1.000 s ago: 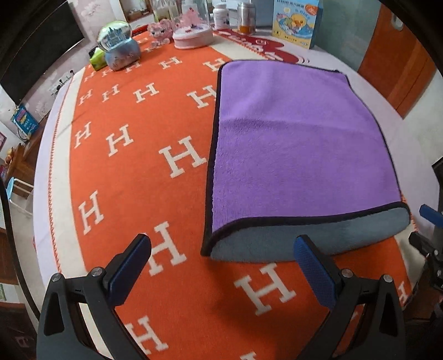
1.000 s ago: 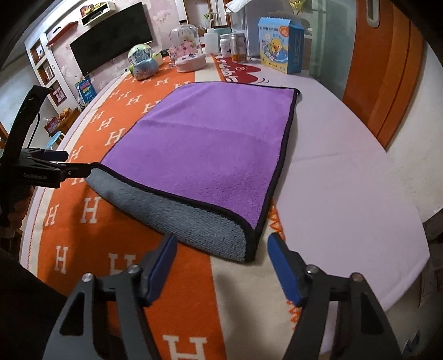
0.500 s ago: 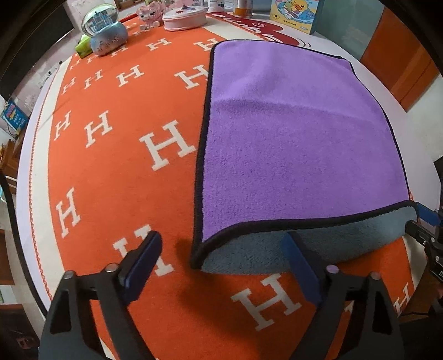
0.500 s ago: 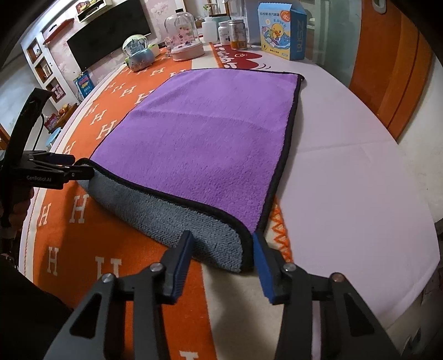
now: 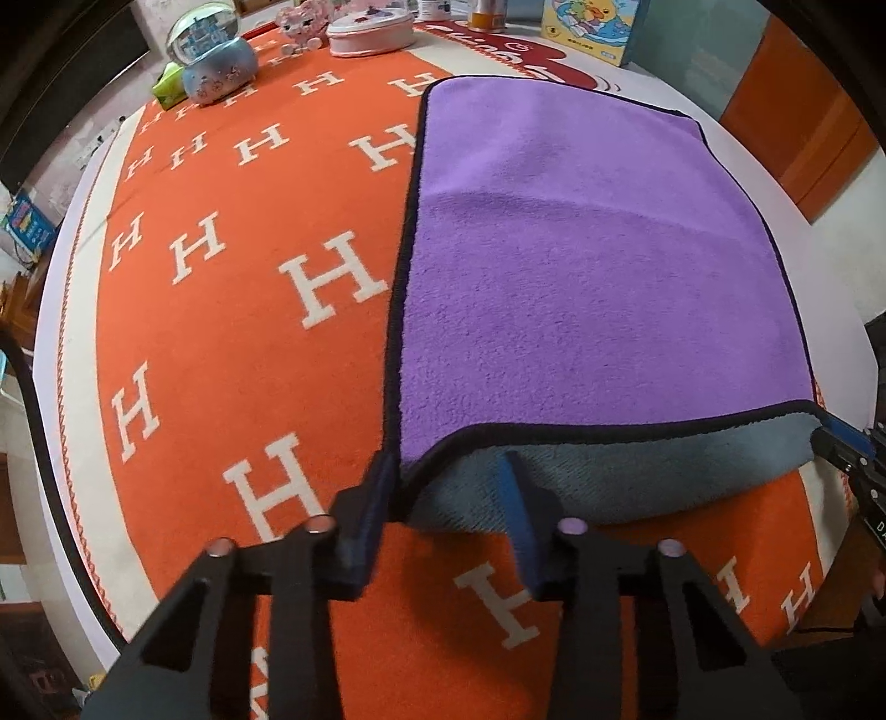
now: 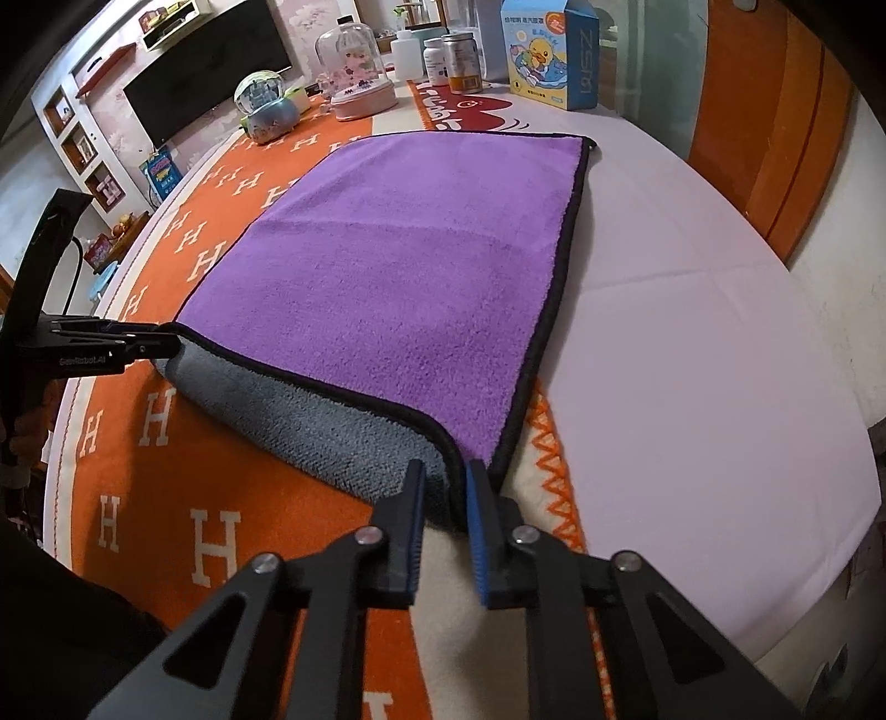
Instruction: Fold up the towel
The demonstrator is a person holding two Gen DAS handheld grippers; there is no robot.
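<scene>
A purple towel with a grey underside and black trim lies folded once on the orange H-patterned cloth; it also shows in the right wrist view. My left gripper has its fingers closed around the near left corner of the fold. My right gripper is shut on the near right corner, the black trim pinched between its pads. Each gripper shows in the other's view, the right one at the far right and the left one at the far left.
At the table's far end stand a snow globe, a pink round box, jars and a duck-print carton. A white tablecloth lies right of the towel. The table edge runs close on the near side.
Both grippers moved forward onto the towel's near corners and closed on them: the right first, the left in the last half second. The fold's near edge is slightly raised.
</scene>
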